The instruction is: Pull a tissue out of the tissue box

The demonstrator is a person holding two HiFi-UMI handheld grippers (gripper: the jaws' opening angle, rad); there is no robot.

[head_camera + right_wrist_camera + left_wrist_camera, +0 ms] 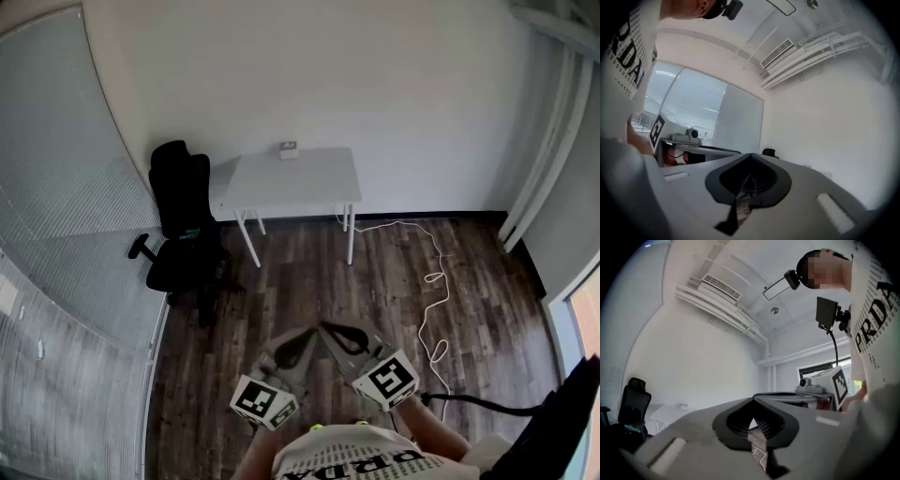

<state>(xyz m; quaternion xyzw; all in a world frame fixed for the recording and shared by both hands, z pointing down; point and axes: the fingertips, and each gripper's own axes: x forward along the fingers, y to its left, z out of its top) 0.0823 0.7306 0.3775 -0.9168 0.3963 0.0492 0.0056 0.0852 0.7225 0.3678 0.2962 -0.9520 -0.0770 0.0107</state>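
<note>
Both shut: left gripper (753, 400), a grey two-jaw tool w/ black ribbed pads, has its tips pressed together w/ nothing btwn them, only floor showing thru the gap behind the tips. Right gripper (751, 154), same build, is clamped fully closed and also empty. Both sit level and low in front of the person. In the head view their tips nearly meet, noses aimed across the room.

Moving outward: dark wood-plank floor (309, 281) stretches ahead, w/ a thin white cable (434, 277) snaking along the right side and a black office chair (183, 220) on the left. Beyond that, a white rectangular table on thin legs (309, 183) stands against the far wall. At its back edge, by the wall, sits a small pale tissue box (289, 150). That's my read; it's too small to confirm, and no tissue is visible from here.

Key relation: the tissue box lies straight ahead of both grippers and well apart from them, w/ the whole stretch of floor in btwn. It sits a touch left of where the tips meet, so the left gripper looks marginally nearer, approx even though. Its long axis can't be told at this range. Pull not yet begun, by my read: approach to the table comes first, and the jaws must part before any pinch.
</note>
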